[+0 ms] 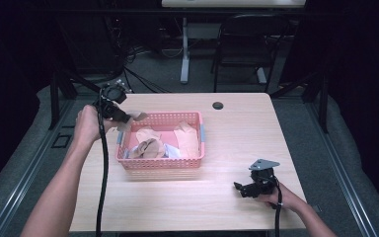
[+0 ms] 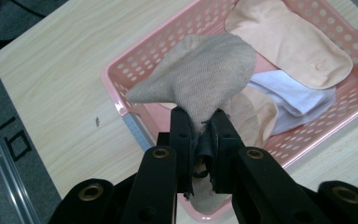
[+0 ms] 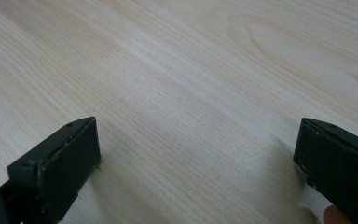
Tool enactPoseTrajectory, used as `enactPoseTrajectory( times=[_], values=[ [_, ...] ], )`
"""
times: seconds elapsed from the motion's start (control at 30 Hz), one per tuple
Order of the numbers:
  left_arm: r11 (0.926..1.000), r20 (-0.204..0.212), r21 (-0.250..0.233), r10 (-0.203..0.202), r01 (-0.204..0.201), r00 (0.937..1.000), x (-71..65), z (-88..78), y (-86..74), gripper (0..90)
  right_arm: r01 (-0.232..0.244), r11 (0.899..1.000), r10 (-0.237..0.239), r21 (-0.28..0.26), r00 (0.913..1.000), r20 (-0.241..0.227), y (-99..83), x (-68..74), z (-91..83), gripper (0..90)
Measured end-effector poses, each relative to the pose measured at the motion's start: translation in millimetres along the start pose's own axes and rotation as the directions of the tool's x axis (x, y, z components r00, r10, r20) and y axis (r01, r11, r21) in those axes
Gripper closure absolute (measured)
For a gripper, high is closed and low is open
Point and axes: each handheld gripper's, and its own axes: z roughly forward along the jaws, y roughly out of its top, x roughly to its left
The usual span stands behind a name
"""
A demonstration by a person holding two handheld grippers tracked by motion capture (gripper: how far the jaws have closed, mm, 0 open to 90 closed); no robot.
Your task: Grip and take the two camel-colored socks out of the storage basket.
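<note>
A pink perforated basket [image 1: 196,157] sits on the wooden table and holds several socks: peach ones [image 1: 188,138] and a white one [image 2: 294,94]. My left gripper [image 1: 124,118] hovers above the basket's left rim [image 2: 121,93], shut on a beige-brown sock [image 2: 205,74] that stands up from between the jaws. A peach sock [image 2: 289,42] lies flat along the basket floor beyond it. My right gripper [image 1: 241,188] rests low near the table's front right, its jaws wide apart over bare wood [image 3: 196,116] with nothing between them.
The table [image 1: 237,128] has a dark cable grommet [image 1: 218,105] near its far edge. A black chair [image 1: 246,44] and a white desk leg [image 1: 184,49] stand beyond the table. Black cables trail from both grippers along the person's forearms.
</note>
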Motion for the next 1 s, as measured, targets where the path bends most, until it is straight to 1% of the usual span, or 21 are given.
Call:
enactPoseTrajectory(
  times=[0.27, 0.6, 0.77, 0.83, 0.87, 1.0],
  values=[
    [0.9996, -0.031, -0.007, -0.028, 0.028, 0.9991, 15.7, -15.5, -9.9, 81.9, 0.000, 1.000, 0.000, 0.000, 1.0000, 0.000, -0.2, 0.1, -0.2, 0.0],
    [0.9972, -0.062, -0.023, -0.072, 0.071, 0.9955, 38.6, -36.4, -30.7, 81.7, 0.001, 1.000, -0.001, -0.001, 0.9999, -0.010, -0.6, 0.3, -0.4, 0.0],
    [0.9944, -0.079, -0.027, -0.104, 0.102, 0.9914, 51.3, -42.8, -42.9, 81.7, 0.002, 1.000, -0.002, -0.002, 0.9999, -0.016, -0.6, 0.4, -0.5, 0.0],
    [0.9935, -0.089, -0.020, -0.114, 0.112, 0.9895, 56.9, -44.2, -48.4, 81.7, 0.003, 1.000, -0.003, -0.001, 0.9999, -0.016, -0.5, 0.3, -0.5, 0.0],
    [0.9922, -0.090, -0.025, -0.124, 0.122, 0.9882, 58.5, -44.6, -50.3, 81.7, 0.010, 1.000, -0.010, 0.007, 0.9999, -0.014, -0.1, -0.1, -1.0, 0.0],
    [0.9889, -0.089, -0.029, -0.147, 0.145, 0.9851, 66.9, -45.7, -59.3, 81.7, 0.012, 1.000, -0.012, 0.002, 0.9998, -0.015, -0.1, 0.6, -0.8, 0.0]
  ],
)
